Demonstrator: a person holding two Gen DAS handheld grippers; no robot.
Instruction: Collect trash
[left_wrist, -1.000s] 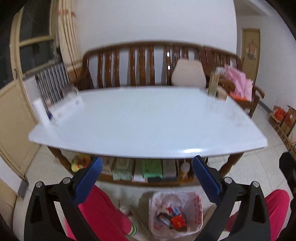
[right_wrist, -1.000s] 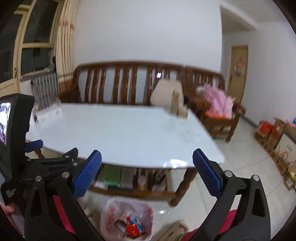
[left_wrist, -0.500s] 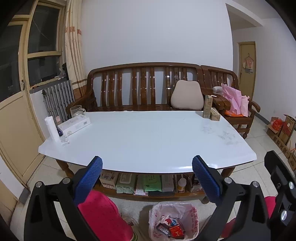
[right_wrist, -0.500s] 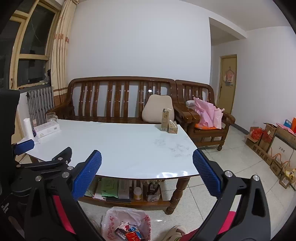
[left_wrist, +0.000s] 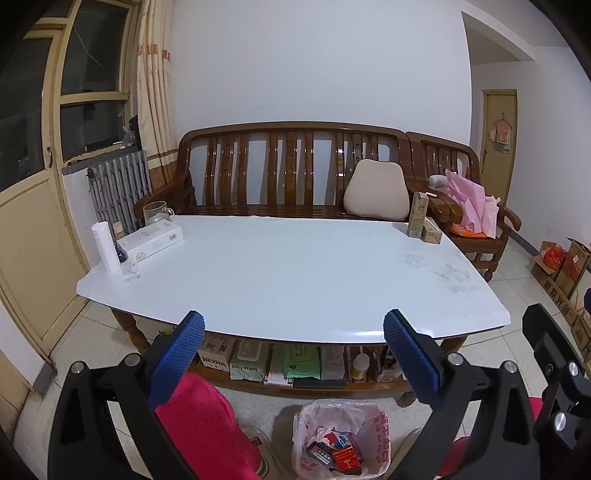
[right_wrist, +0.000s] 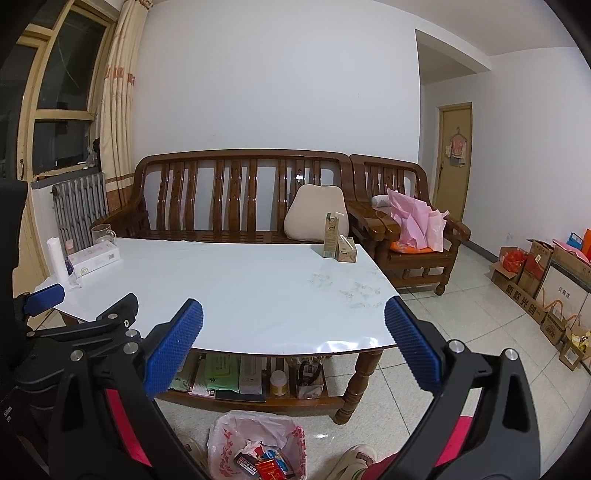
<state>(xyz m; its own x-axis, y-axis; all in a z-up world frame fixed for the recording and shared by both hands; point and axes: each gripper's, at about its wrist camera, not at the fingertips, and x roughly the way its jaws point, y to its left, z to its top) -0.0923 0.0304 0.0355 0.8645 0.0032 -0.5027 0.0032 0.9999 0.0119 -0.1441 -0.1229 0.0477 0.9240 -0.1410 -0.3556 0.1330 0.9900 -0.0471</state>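
Observation:
A bin lined with a white plastic bag (left_wrist: 341, 439) stands on the floor in front of the table, with several red and dark packets inside; it also shows in the right wrist view (right_wrist: 256, 446). Two drink cartons, one upright (left_wrist: 417, 215) and one lying (left_wrist: 431, 230), sit at the table's far right; both show in the right wrist view (right_wrist: 331, 235). My left gripper (left_wrist: 293, 334) is open and empty above the table's near edge. My right gripper (right_wrist: 293, 325) is open and empty, to the right of the left one.
The white table (left_wrist: 295, 273) carries a white box (left_wrist: 151, 238), a paper roll (left_wrist: 104, 248) and a glass mug (left_wrist: 155, 212) at its left end. A wooden sofa (left_wrist: 295, 173) stands behind. Cardboard boxes (right_wrist: 535, 280) line the right wall. My pink-clad knees (left_wrist: 199, 421) are below.
Both grippers have risen and tilted up, so the table and room sit lower and sharper in view. Both stay open and empty.

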